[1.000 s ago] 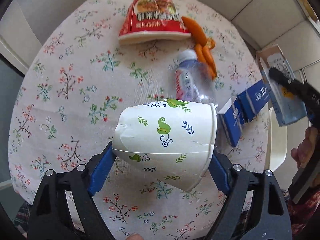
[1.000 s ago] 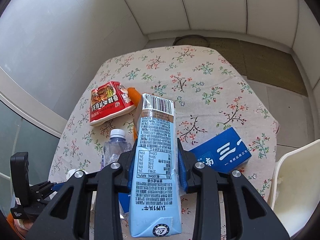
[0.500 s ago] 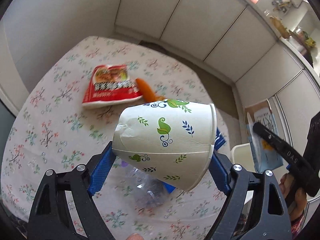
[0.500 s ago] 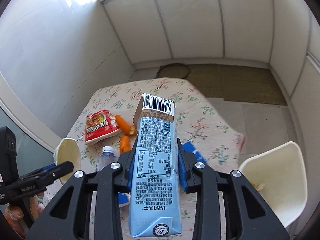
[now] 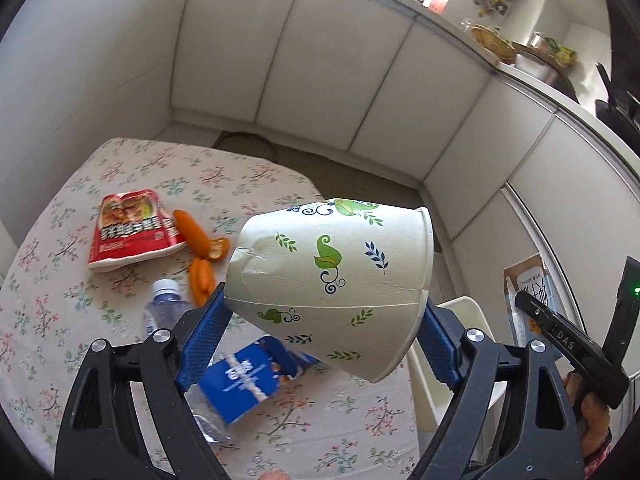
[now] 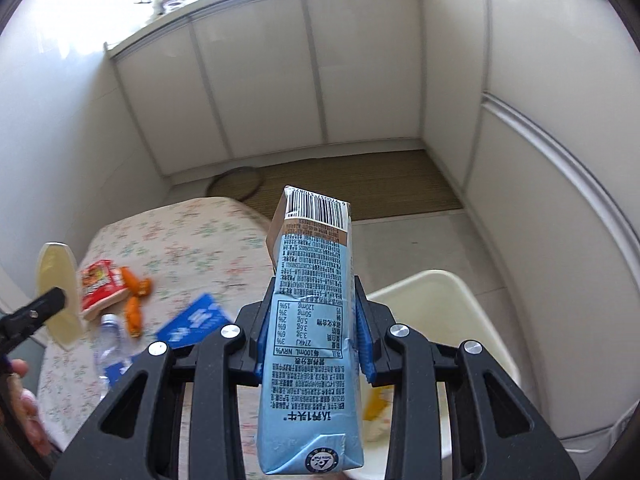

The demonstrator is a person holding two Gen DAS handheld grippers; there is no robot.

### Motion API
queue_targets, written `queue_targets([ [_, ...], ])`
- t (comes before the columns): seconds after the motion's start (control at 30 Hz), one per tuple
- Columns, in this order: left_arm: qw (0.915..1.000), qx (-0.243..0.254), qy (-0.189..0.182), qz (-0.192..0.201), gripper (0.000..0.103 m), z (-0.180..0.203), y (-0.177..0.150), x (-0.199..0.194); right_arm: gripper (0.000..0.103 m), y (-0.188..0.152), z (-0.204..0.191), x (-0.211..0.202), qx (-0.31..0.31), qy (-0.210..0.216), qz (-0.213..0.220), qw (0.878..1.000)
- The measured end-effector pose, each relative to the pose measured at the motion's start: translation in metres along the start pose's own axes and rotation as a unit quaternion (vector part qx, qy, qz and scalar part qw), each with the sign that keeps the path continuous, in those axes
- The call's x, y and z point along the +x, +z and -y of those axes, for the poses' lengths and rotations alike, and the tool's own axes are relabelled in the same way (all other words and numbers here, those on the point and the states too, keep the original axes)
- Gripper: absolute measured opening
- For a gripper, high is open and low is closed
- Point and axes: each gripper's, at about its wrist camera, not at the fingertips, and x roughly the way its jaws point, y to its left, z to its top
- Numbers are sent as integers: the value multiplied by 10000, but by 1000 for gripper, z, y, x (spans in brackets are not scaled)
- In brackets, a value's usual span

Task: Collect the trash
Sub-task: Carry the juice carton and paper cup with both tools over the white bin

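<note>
My left gripper (image 5: pixel 320 320) is shut on a dented white paper cup (image 5: pixel 332 280) with green and blue leaf prints, held high above the floral table (image 5: pixel 120 168). My right gripper (image 6: pixel 312 328) is shut on a light blue milk carton (image 6: pixel 312 320), held above the cream trash bin (image 6: pixel 460 300) beside the table. The bin also shows in the left wrist view (image 5: pixel 464 312), and so does the carton (image 5: pixel 528 292). On the table lie a red snack bag (image 5: pixel 128 224), orange peel pieces (image 5: pixel 200 248), a clear bottle (image 5: pixel 160 308) and a blue box (image 5: pixel 244 376).
White cabinets (image 6: pixel 320 72) line the far walls, with a brown floor mat (image 6: pixel 360 188) in front of them. The bin holds some yellow scraps (image 6: pixel 376 400). The paper cup shows at the left of the right wrist view (image 6: pixel 56 292).
Both grippers have risen well above the table and swung right toward the bin, each still holding its item. The right gripper now hangs over the bin.
</note>
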Motion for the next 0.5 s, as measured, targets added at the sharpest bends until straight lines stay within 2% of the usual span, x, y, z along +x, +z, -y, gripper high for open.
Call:
queue_targets([
  [0.23,9990,400,-138,143,82,48,-14,9,33,-12,31,-2,-265,-1116,305,9929],
  [0.33,9981,504,-284,221,82,72,-20,14,34,-14,35,-5,-414,-1355,456,9889],
  [0.5,9952,771,-492,358,82,113,-29,23,34,-17,46,-13,-457,-1488,581,9861],
])
